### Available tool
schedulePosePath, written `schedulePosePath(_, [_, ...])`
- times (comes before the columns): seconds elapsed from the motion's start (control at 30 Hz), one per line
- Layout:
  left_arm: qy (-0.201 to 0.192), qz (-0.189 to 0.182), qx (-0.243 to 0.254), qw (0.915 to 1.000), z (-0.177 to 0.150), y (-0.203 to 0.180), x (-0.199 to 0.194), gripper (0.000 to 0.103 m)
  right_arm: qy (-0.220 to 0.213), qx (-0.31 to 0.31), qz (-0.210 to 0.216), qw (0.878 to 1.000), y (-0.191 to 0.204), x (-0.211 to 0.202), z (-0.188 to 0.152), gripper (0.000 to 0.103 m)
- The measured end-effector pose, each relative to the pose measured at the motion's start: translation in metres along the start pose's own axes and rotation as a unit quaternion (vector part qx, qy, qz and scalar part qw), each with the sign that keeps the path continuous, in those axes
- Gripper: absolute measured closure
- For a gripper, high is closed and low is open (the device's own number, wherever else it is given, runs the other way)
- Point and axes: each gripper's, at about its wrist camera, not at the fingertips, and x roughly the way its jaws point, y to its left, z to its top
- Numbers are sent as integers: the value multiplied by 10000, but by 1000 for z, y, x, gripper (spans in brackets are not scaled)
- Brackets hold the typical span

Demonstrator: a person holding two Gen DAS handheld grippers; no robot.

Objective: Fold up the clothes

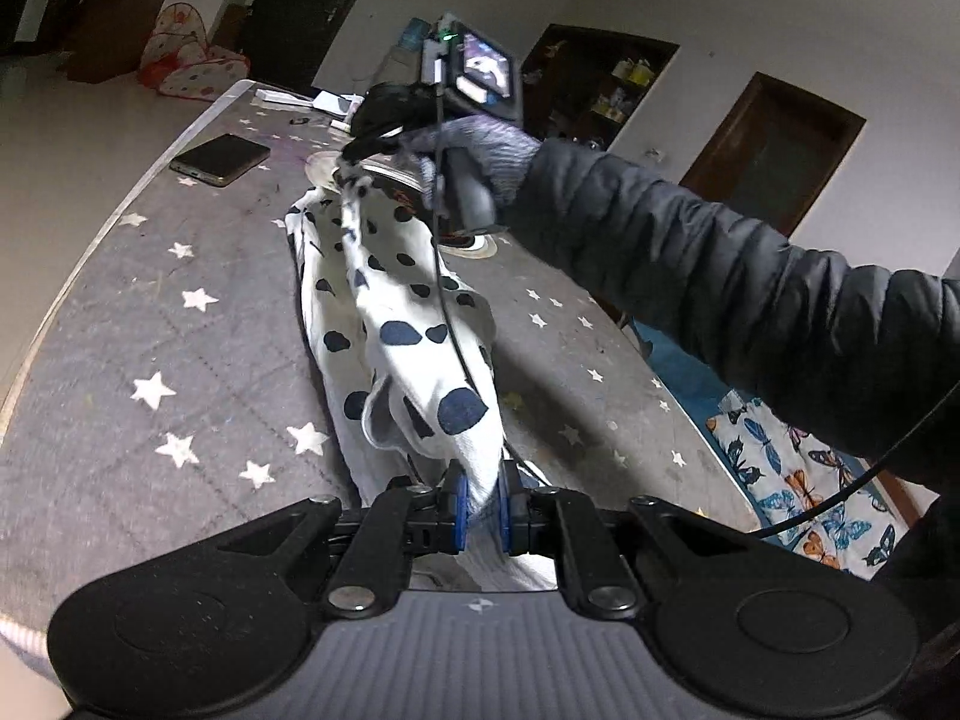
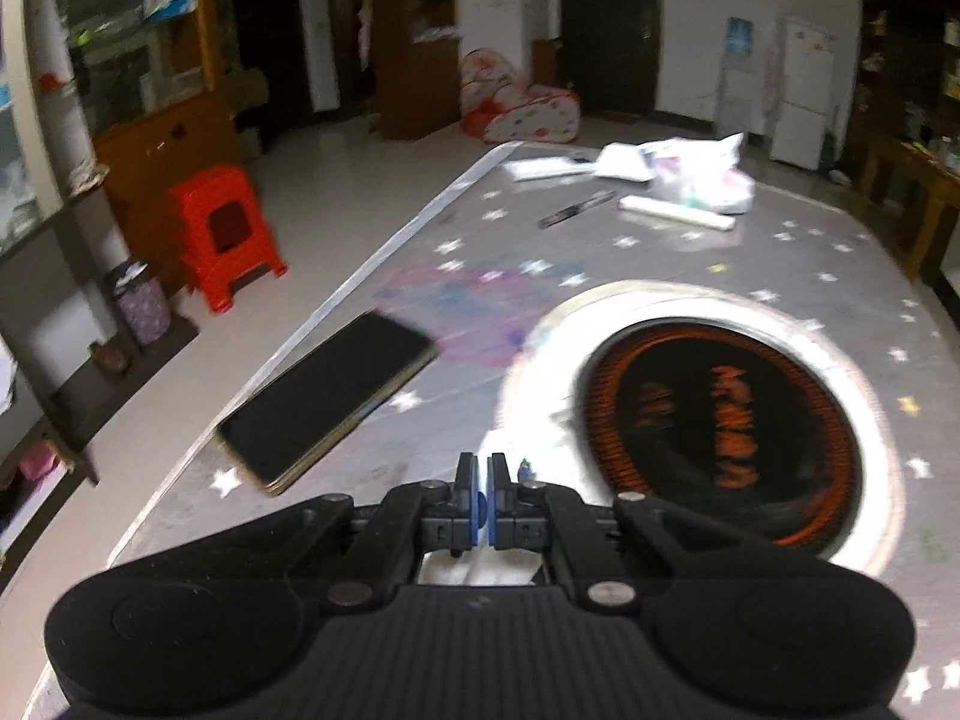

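Note:
A white garment with dark blue spots (image 1: pixel 396 324) hangs stretched above the grey star-patterned table (image 1: pixel 150 312). My left gripper (image 1: pixel 482 495) is shut on its near end, with cloth bunched between the blue pads (image 1: pixel 461 504). My right gripper (image 1: pixel 354 171) shows in the left wrist view, held by a gloved hand, and is shut on the garment's far end. In the right wrist view my right gripper (image 2: pixel 483 501) has its pads almost together, with white cloth (image 2: pixel 510 438) showing past and under the fingers. That view is motion-blurred.
A dark phone (image 1: pixel 221 159) (image 2: pixel 327 399) lies near the table's left edge. A round black and orange plate with a white rim (image 2: pixel 726 420) sits in the middle. A plastic bag and papers (image 2: pixel 678 177) lie at the far end. A red stool (image 2: pixel 222 234) stands on the floor.

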Motion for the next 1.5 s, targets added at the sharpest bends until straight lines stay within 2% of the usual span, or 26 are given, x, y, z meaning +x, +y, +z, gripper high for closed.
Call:
schedulePosePath(0.07, [33,9,-63,10000,-2,2,1,92,145,9,256,9996,7,8,-5,99])
schedulePosePath(0.13, [70,26,-102,9999,-5,3,0,92,176,57,378,9991,10,9,-8,93])
schedulePosePath(0.17, [84,21,-125,9999,-6,4,0,92,181,28,426,9989,11,7,-8,93])
schedulePosePath(0.27, [97,-14,-134,9999,-6,7,-1,89,159,-132,464,9987,8,-5,-8,92])
schedulePosePath(0.43, [143,-28,-136,9998,-4,8,5,87,319,-611,448,9966,-7,-32,-16,86])
schedulePosePath(0.57, [244,72,-228,9994,-4,9,10,70,506,-899,394,9939,-28,-54,-36,84])
schedulePosePath(0.73, [367,178,-529,9978,-4,15,15,66,678,-963,543,9916,-50,-87,-71,81])
schedulePosePath(0.83, [437,208,-757,9960,-4,18,17,68,678,-1066,761,9891,-57,-117,-96,81])
schedulePosePath(0.87, [451,205,-804,9955,-3,17,17,72,664,-1117,841,9879,-56,-128,-104,81])
schedulePosePath(0.9, [447,194,-841,9953,-1,17,17,79,647,-1170,923,9867,-55,-139,-111,81])
schedulePosePath(1.0, [387,139,-1003,9941,5,15,15,89,597,-1323,1183,9823,-52,-172,-134,81])
schedulePosePath(1.1, [329,91,-1230,9918,13,14,14,91,553,-1533,1459,9758,-46,-205,-156,80])
schedulePosePath(1.2, [266,5,-1403,9898,22,12,17,91,495,-1812,1777,9660,-36,-238,-181,70])
schedulePosePath(1.27, [213,-70,-1467,9889,29,8,19,91,520,-1975,2045,9573,-27,-258,-199,69])
schedulePosePath(1.33, [161,-119,-1444,9893,36,1,24,91,552,-2166,2269,9479,-18,-275,-218,61])
schedulePosePath(1.43, [118,-177,-1391,9901,46,-10,32,91,592,-2507,2477,9340,-1,-295,-245,55])
schedulePosePath(1.5, [119,-221,-1330,9908,51,-17,39,91,529,-2661,2489,9297,8,-301,-258,48])
